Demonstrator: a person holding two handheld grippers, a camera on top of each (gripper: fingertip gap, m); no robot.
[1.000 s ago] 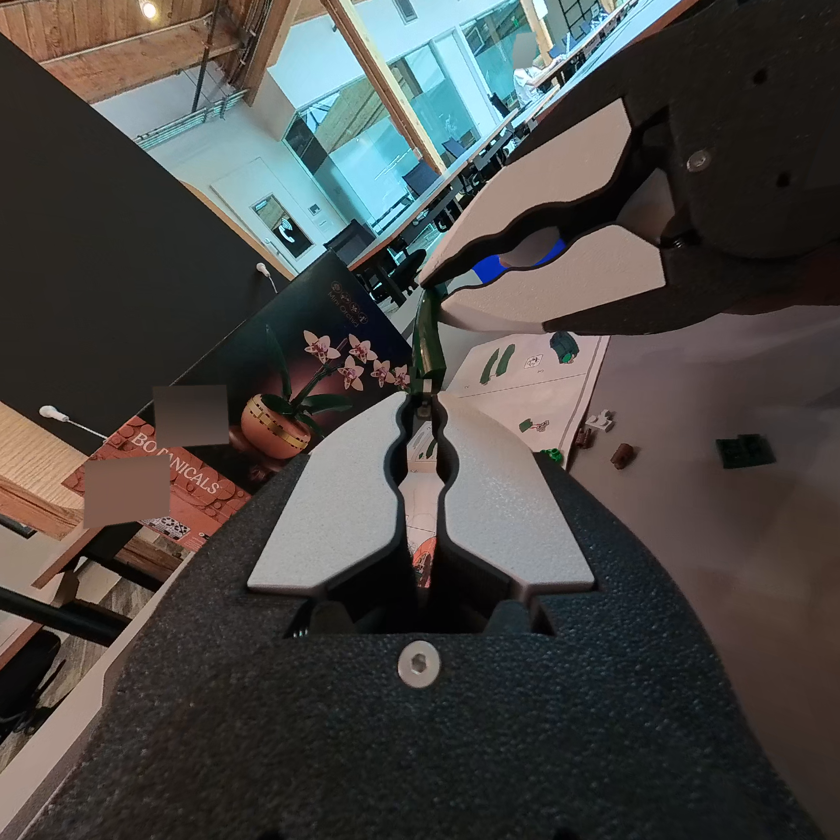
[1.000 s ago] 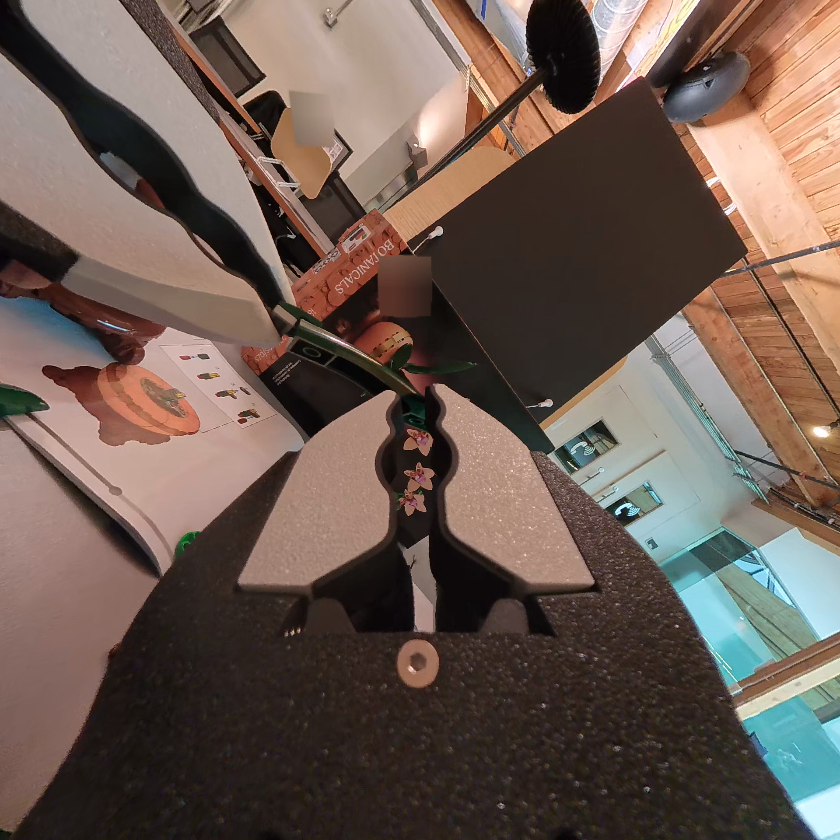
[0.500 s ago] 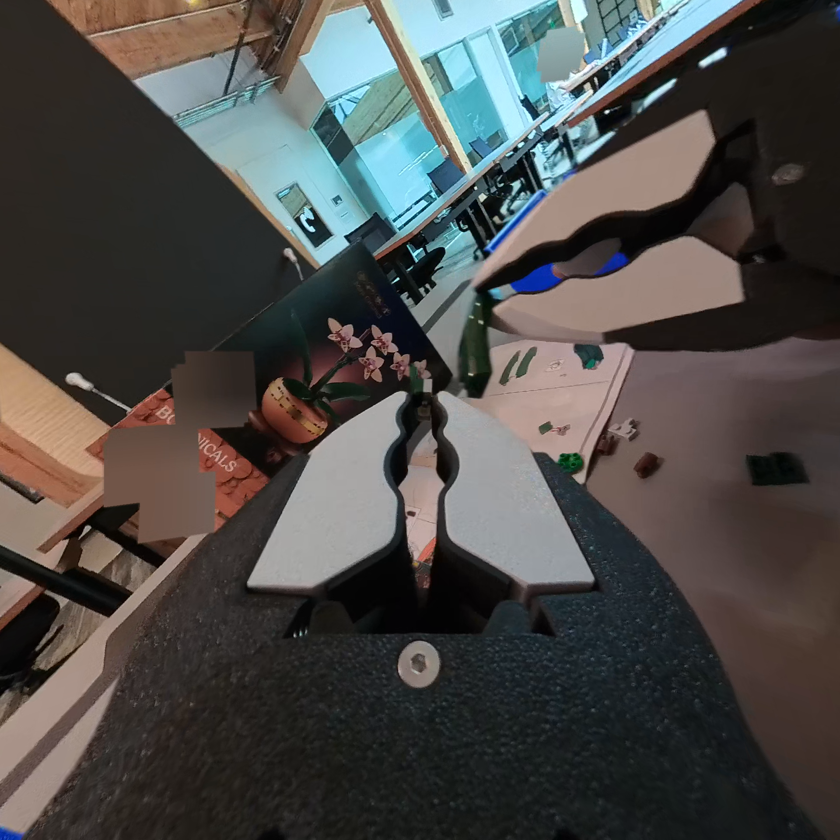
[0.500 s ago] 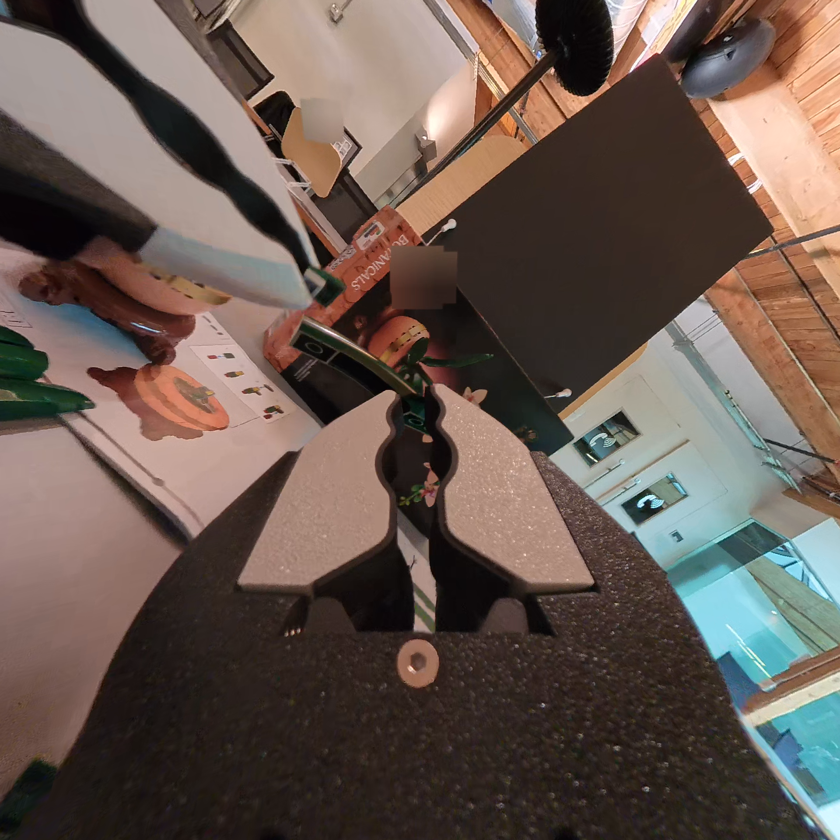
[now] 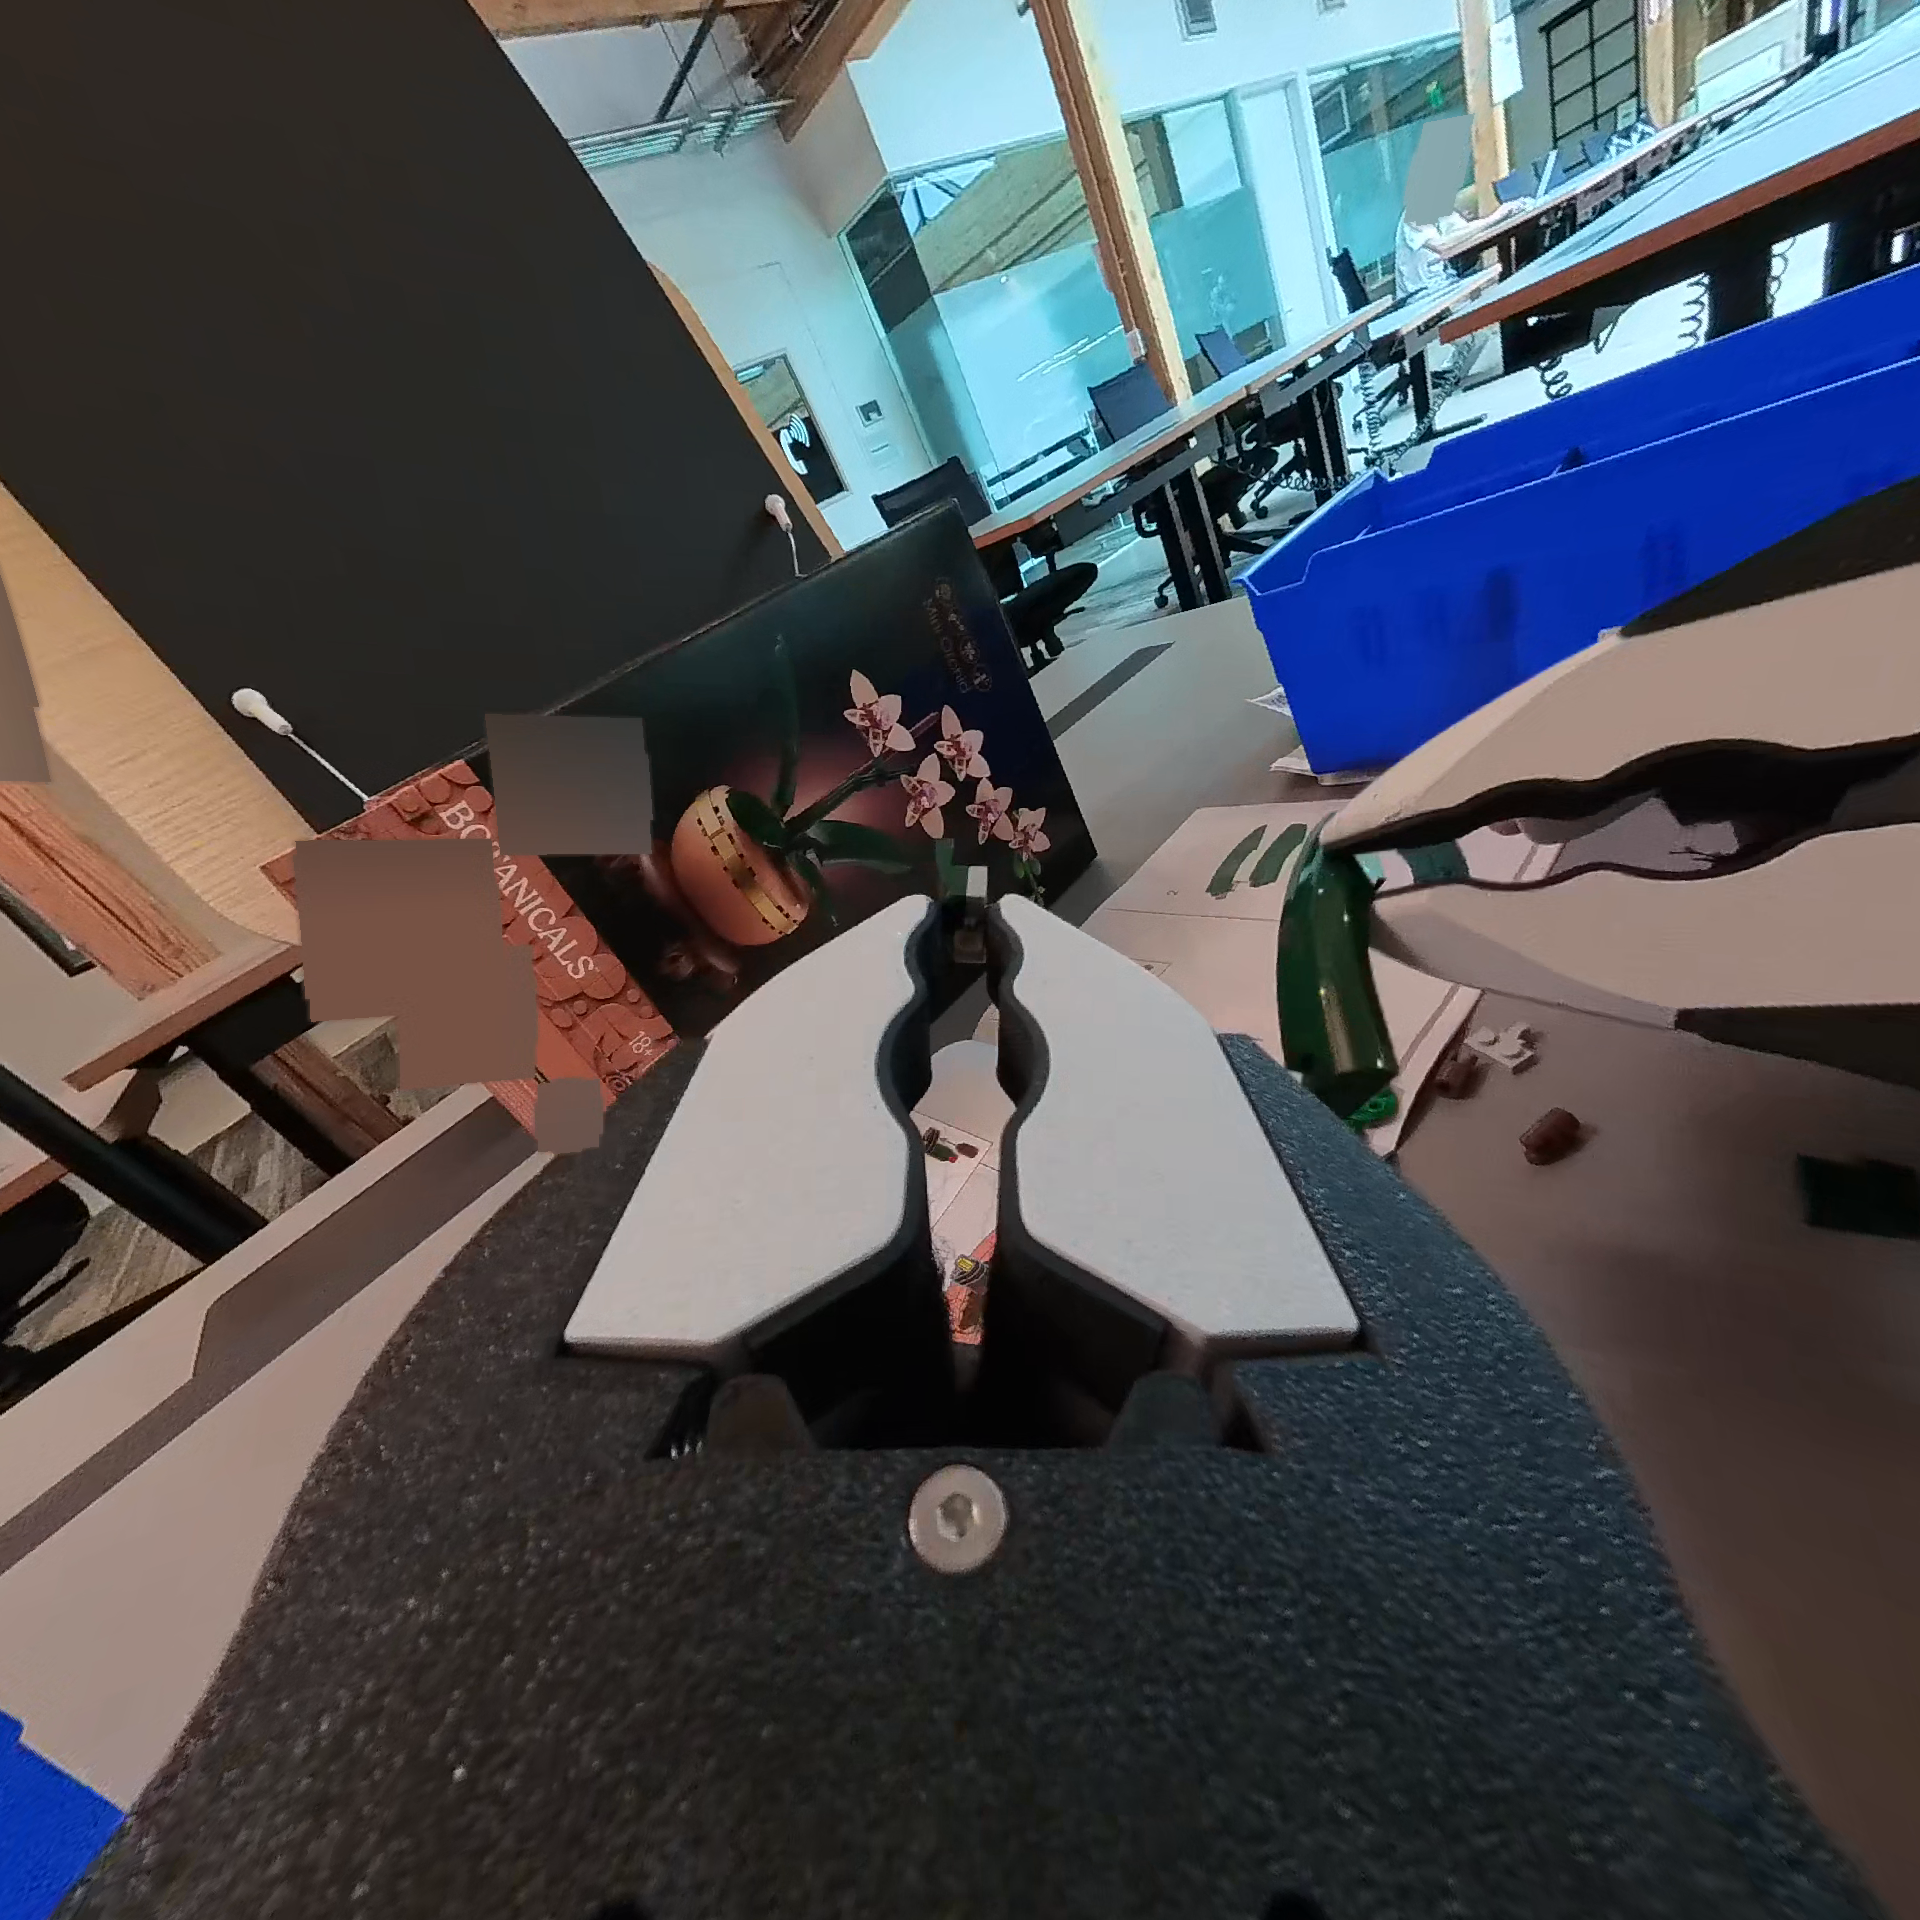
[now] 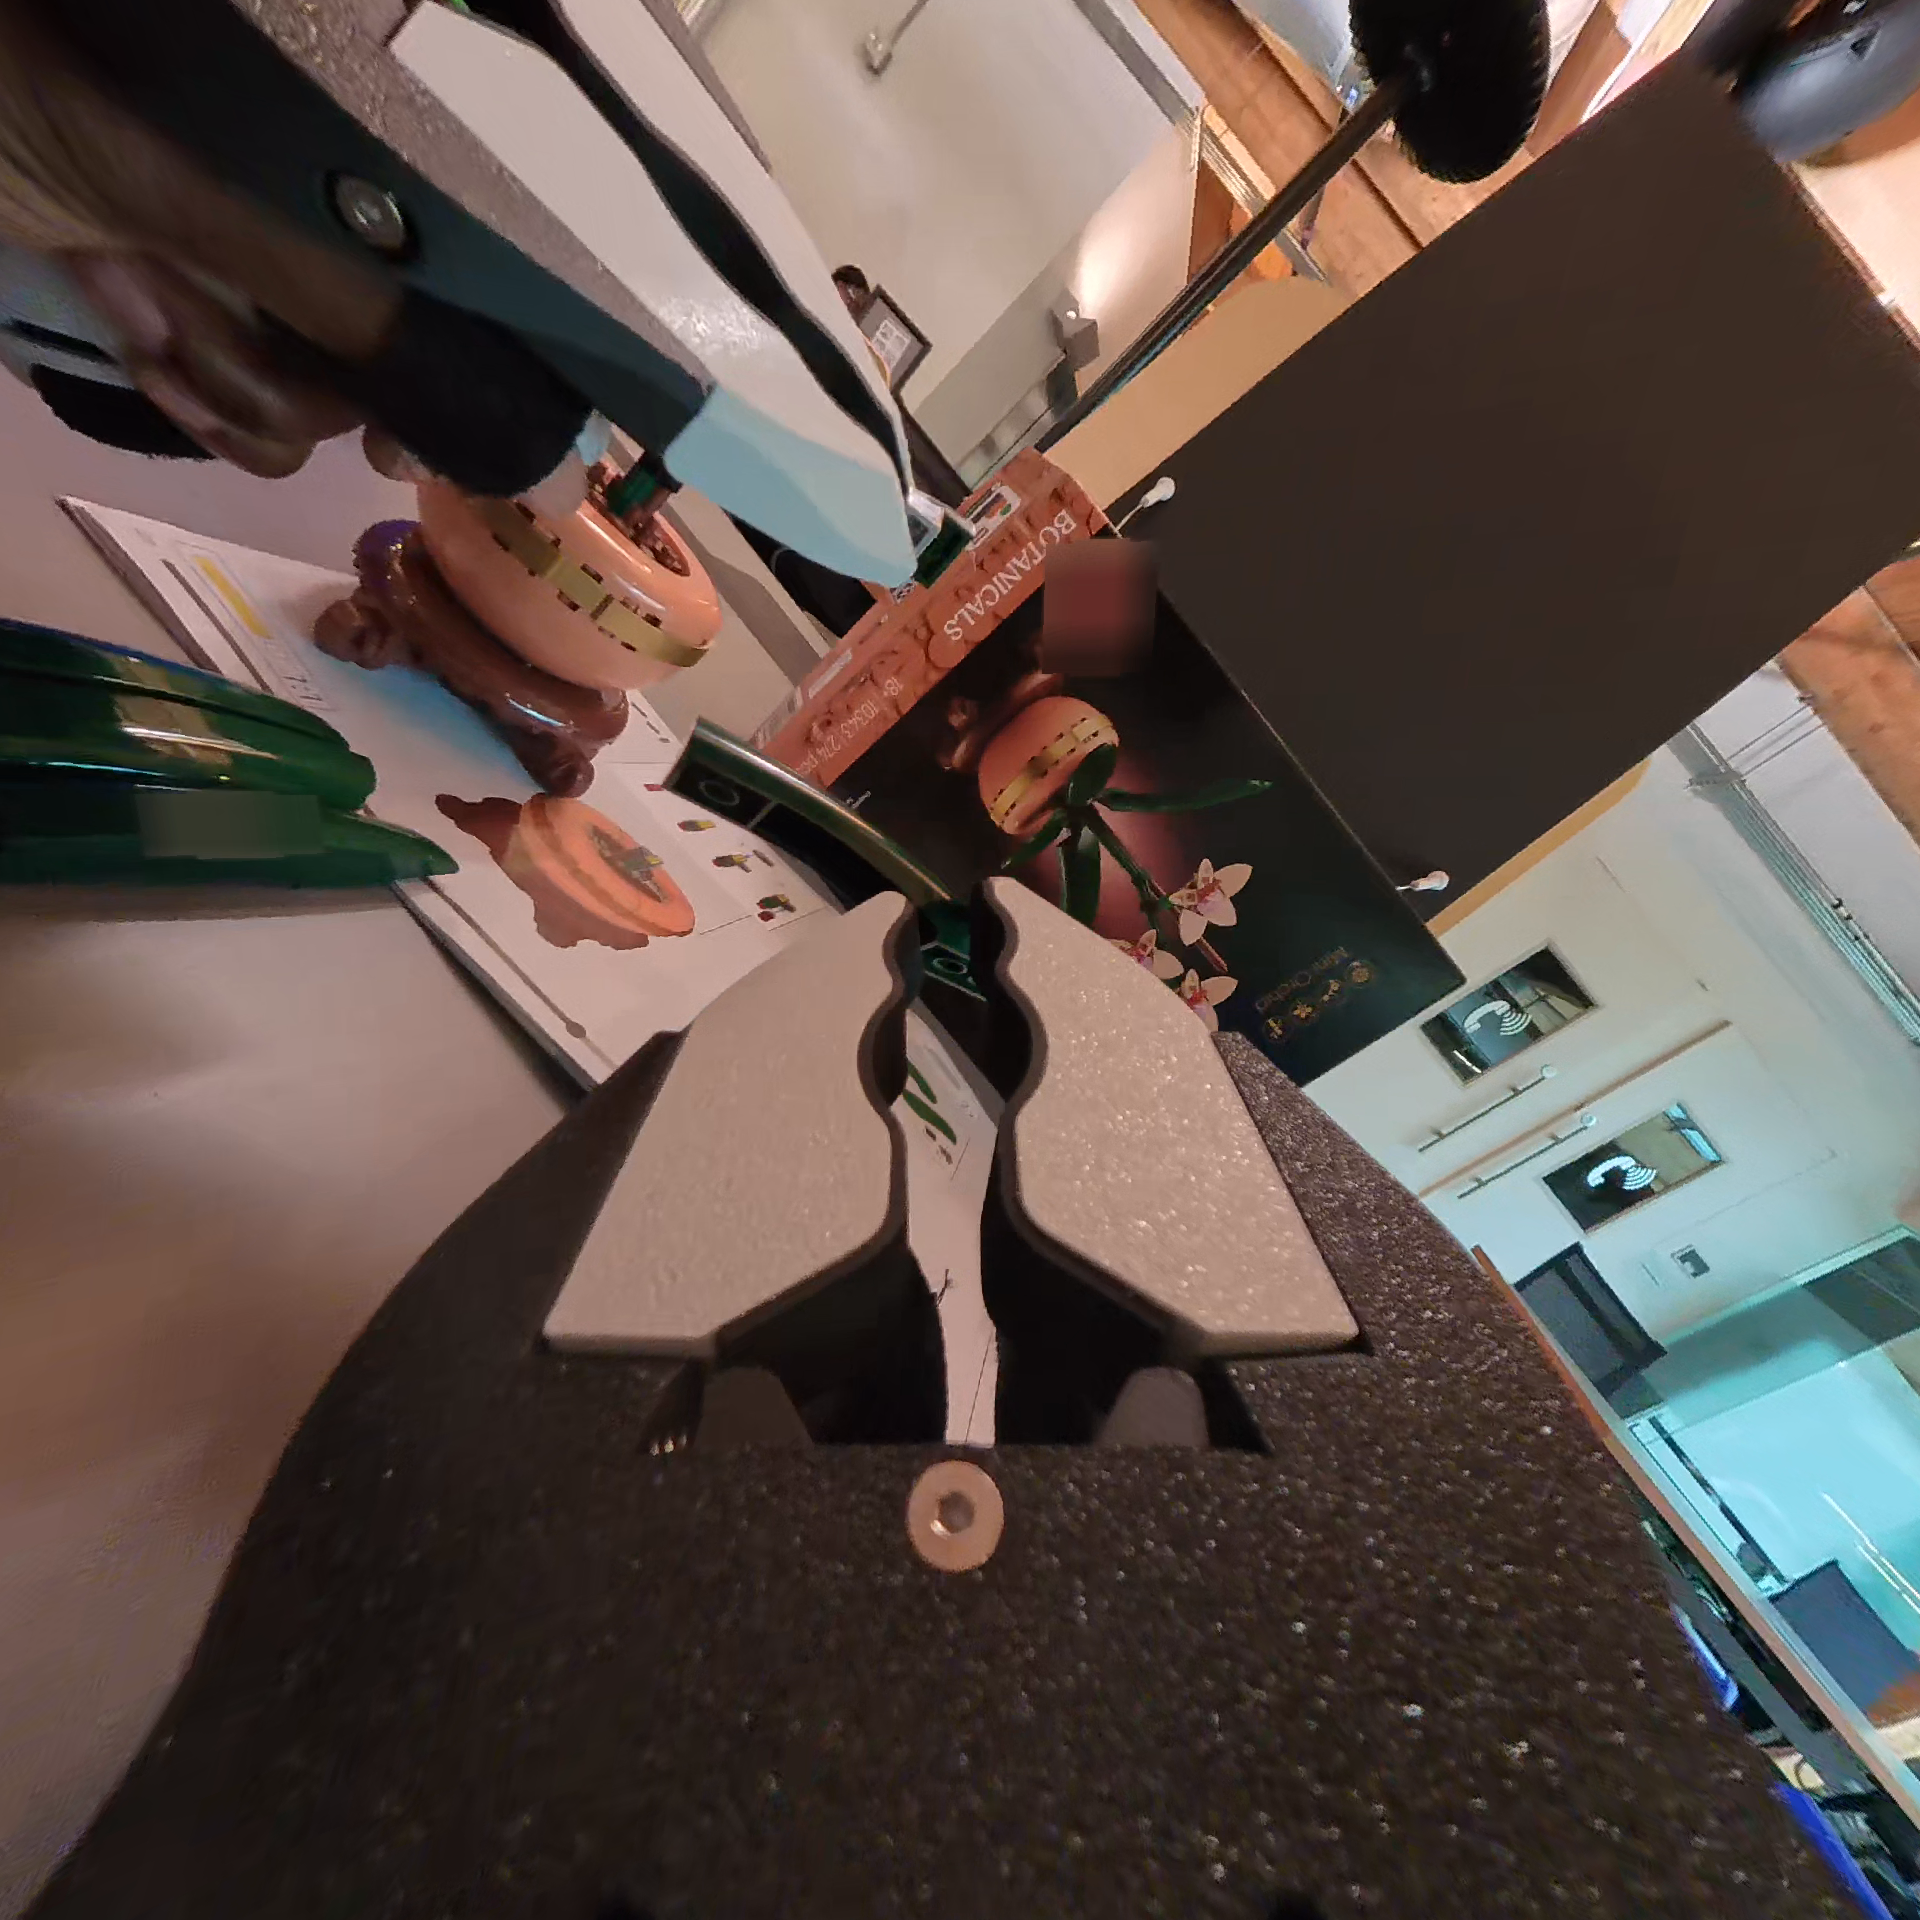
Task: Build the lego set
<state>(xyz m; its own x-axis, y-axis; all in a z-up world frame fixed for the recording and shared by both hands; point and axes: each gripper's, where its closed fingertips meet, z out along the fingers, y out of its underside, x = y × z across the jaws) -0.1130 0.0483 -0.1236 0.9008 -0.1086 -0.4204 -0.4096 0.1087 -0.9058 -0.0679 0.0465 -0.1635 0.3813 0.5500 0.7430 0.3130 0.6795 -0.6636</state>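
Note:
My left gripper is shut on a small green and white piece at its tips. It also shows at the top left of the right wrist view, above a peach lego pot on a brown base. My right gripper is shut on one end of a dark green curved leaf piece. In the left wrist view the right gripper comes in from the right, and the leaf hangs down from its tips, apart from the left gripper.
The set's box stands behind against a black panel. An open instruction booklet lies on the grey table. Small brown and grey pieces and a dark green plate lie at the right. A blue bin stands behind. More green leaves lie at the left.
The two grippers have drawn apart: the leaf's free end was at the left gripper's tips and now hangs to its right. The right gripper has come lower. Both stay shut.

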